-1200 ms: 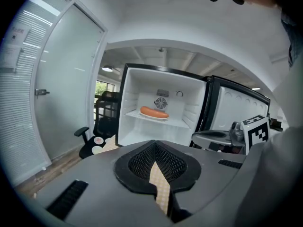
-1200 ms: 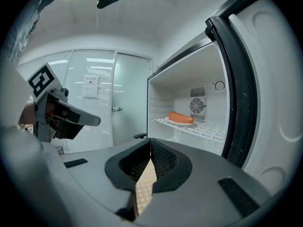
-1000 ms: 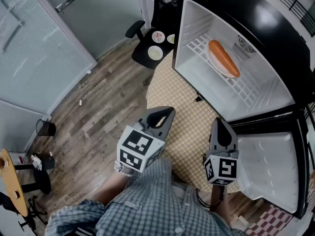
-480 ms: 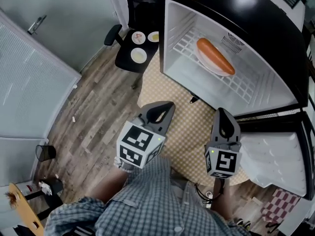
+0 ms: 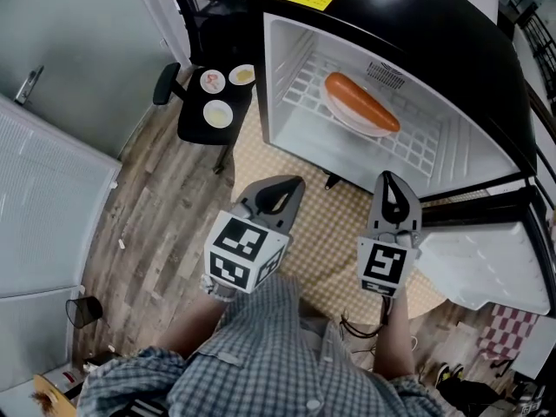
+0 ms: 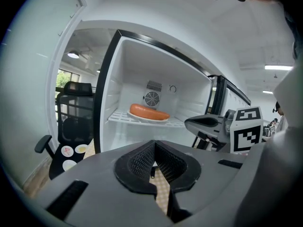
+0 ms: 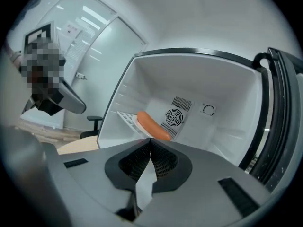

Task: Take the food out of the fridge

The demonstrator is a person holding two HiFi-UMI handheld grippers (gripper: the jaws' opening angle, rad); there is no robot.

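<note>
We see a smooth orange sausage (image 5: 361,107) half-hiding its oval plate (image 5: 346,123). Our left gripper (image 5: 288,188) and right gripper (image 5: 388,183) have fingers together, empty

Hidden and unclear parts of my view.
I cannot tell what lies on the three small round dishes (image 5: 217,111) on the black office chair (image 5: 193,129); the white oval plate (image 5: 352,125) sits mostly hidden under the long orange sausage (image 5: 360,102), and the glossy black fridge (image 5: 417,24) is cut off by the top edge.

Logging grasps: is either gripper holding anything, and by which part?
Nothing: left gripper and right gripper are shut, empty; the orange sausage lies on its white plate.
</note>
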